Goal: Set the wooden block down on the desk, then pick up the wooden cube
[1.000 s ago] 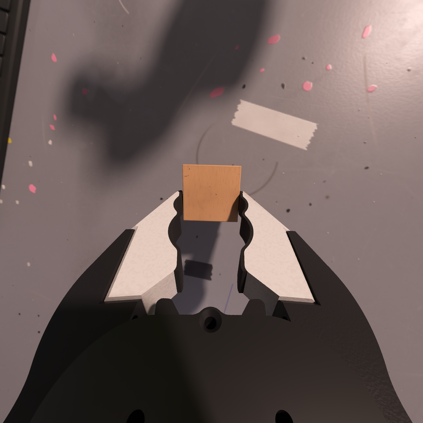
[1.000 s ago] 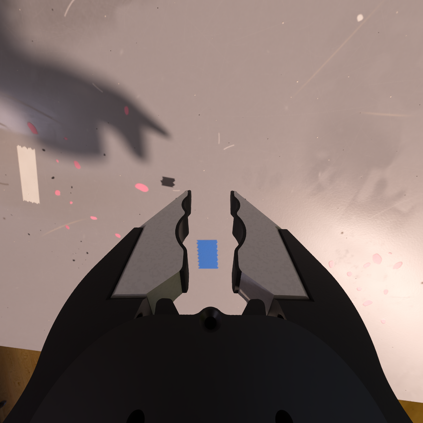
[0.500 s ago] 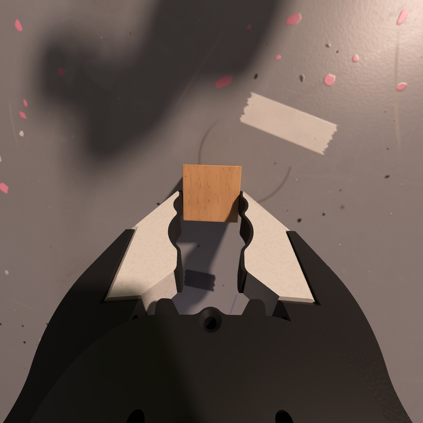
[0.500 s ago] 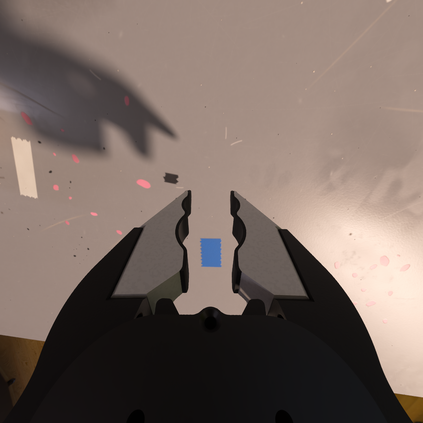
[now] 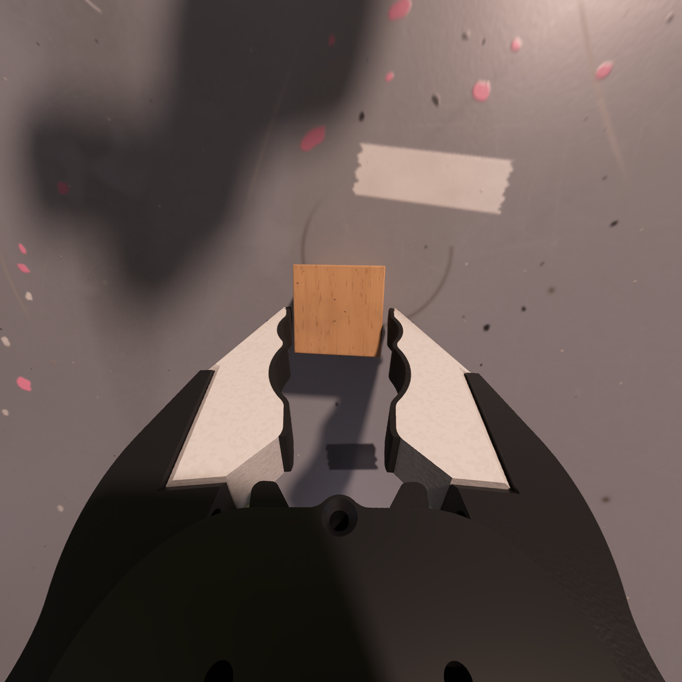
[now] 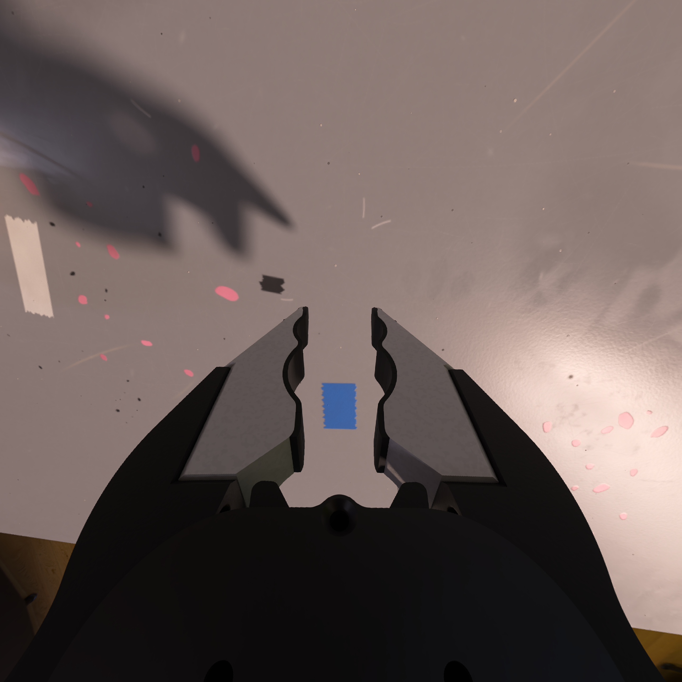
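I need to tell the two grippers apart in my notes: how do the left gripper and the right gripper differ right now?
1. The left gripper has a wooden block between its fingertips, with a slim gap at its right finger; the right gripper has nothing there.
2. The left gripper's fingers look pale and lit; the right gripper's look grey and shaded.
3. The left's jaws stand wider than the right's.

Both share black bodies and point down at the desk.

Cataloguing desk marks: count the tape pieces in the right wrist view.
3: a white strip at far left, a small black piece ahead-left of the right gripper, a blue piece seen between its fingers. The gripper may hide others.
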You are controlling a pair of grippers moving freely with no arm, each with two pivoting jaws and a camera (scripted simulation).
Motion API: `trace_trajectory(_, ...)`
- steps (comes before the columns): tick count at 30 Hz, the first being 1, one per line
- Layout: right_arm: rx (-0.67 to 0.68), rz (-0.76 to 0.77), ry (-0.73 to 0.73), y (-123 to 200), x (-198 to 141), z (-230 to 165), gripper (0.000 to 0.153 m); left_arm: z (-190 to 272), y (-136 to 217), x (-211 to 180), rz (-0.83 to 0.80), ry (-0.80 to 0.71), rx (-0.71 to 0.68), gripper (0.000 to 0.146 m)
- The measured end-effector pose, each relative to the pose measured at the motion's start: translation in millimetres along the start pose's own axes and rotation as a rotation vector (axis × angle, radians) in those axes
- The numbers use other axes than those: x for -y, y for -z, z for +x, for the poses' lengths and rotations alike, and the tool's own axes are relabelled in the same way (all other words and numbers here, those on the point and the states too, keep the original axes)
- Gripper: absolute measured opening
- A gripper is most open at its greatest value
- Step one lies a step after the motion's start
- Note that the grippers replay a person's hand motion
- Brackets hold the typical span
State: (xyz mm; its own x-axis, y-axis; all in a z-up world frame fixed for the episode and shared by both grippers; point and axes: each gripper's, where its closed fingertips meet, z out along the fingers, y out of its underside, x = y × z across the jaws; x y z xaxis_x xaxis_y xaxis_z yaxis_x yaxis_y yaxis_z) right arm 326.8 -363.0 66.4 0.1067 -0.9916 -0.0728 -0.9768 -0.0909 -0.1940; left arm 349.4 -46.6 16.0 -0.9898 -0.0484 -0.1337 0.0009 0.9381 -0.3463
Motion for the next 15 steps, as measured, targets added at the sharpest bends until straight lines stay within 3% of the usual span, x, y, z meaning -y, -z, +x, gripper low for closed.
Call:
trace_trajectory(4,0.001,0.000,0.001,-0.5,-0.5,1.1,0.034,-6.2,26.8,17.0,0.140,0.028,0.054,0.057)
trace_trajectory(9,0.002,0.002,0.001,0.8,-1.4,2.6,0.034,-9.9,131.0,18.1,0.310,0.152,0.196,0.056)
trace_trajectory(12,0.006,0.008,0.001,2.1,-1.6,3.0,0.034,-22.1,193.1,-34.0,0.262,0.250,0.380,0.057)
trace_trajectory(15,0.009,0.010,-0.001,2.5,-2.2,3.2,0.034,-31.8,224.6,-118.8,0.112,0.432,0.503,0.055)
